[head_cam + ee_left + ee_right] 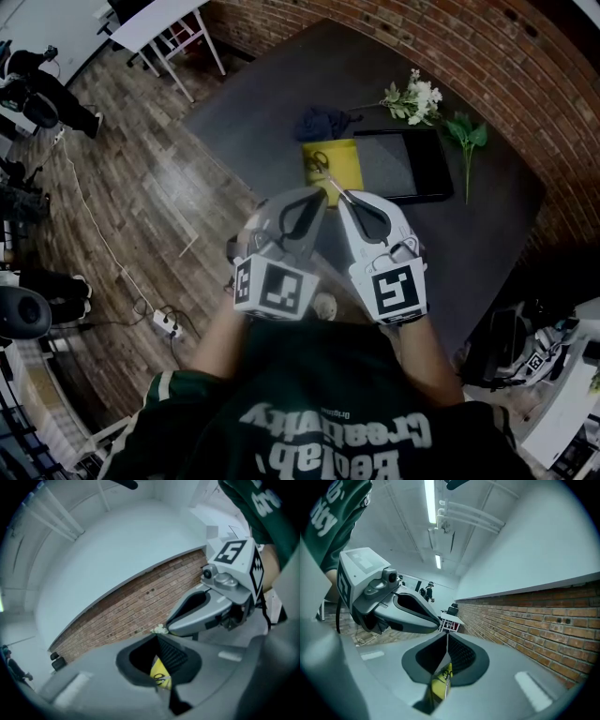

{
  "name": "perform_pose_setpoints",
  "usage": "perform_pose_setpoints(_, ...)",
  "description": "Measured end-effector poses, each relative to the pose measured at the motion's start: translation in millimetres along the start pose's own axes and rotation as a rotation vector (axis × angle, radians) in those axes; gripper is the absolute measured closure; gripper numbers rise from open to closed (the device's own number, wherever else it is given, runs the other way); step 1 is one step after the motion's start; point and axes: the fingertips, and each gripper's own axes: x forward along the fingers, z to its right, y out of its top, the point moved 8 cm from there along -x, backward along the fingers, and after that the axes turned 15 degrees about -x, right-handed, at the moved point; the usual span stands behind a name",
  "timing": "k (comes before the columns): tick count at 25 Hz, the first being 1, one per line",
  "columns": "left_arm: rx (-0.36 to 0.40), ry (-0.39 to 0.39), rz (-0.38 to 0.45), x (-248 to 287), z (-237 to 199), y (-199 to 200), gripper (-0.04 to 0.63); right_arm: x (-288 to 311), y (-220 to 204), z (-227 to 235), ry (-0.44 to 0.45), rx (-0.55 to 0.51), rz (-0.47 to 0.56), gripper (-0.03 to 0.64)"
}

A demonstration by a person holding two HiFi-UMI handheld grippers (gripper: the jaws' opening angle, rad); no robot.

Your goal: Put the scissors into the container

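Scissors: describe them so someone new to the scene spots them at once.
On the dark table by the brick wall, find the yellow container left of the black tray. The scissors lie on it: thin, two loop handles, unlike the crumpled blue cloth behind.

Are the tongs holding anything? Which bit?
The right tongs pinch the scissors by the blade tip; the left tongs hold nothing.

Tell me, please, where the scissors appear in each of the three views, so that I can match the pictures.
Head view: scissors just above centre, handles pointing away from the person.
Left gripper view: scissors at bottom centre, seen through the opening in the left claw.
Right gripper view: scissors at bottom centre, seen through the opening in the right claw.
Shared landmark: the yellow container beneath them.
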Motion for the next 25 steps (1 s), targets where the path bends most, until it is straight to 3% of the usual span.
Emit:
perform_pose_setpoints(11,-0.003,-0.012,0.005,-3,1,-5,0.594,5,1,-10,0.056,-0.017,-0.006,0.611)
perform_pose_setpoints(25,-0.006,0.002,0.006,-5,-3,-7,0.594,6,0,-5,0.02,-0.028,-0.014,0.612)
